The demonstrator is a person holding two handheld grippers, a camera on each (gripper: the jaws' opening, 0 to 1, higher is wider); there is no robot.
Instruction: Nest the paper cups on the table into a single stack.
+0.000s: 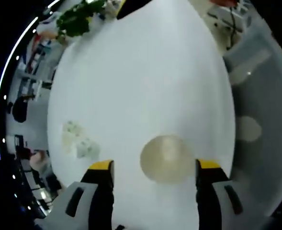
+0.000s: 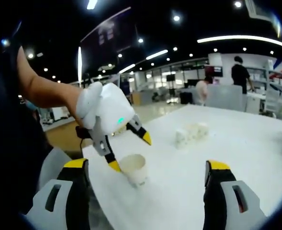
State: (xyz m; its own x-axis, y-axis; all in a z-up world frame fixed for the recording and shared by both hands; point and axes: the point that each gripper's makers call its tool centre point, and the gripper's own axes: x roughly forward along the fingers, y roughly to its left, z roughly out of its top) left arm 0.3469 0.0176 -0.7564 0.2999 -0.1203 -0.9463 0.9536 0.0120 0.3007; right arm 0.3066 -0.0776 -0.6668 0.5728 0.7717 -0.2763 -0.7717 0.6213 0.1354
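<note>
Left gripper (image 2: 129, 152) hovers with jaws spread above the upright white paper cup (image 1: 165, 158), whose round mouth lies between my yellow-tipped fingers (image 1: 102, 166) on the white table (image 1: 145, 76). In the right gripper view, that cup (image 2: 133, 169) stands just ahead and left of my right gripper (image 2: 145, 170), also spread wide and holding nothing. Risk: one jaw appears to sit at the rim, and, as I judge it, a skewed descent could tip or crush the cup. A cluster of small white objects (image 2: 191, 132) lies farther ahead, well apart, obstructing nothing.
</note>
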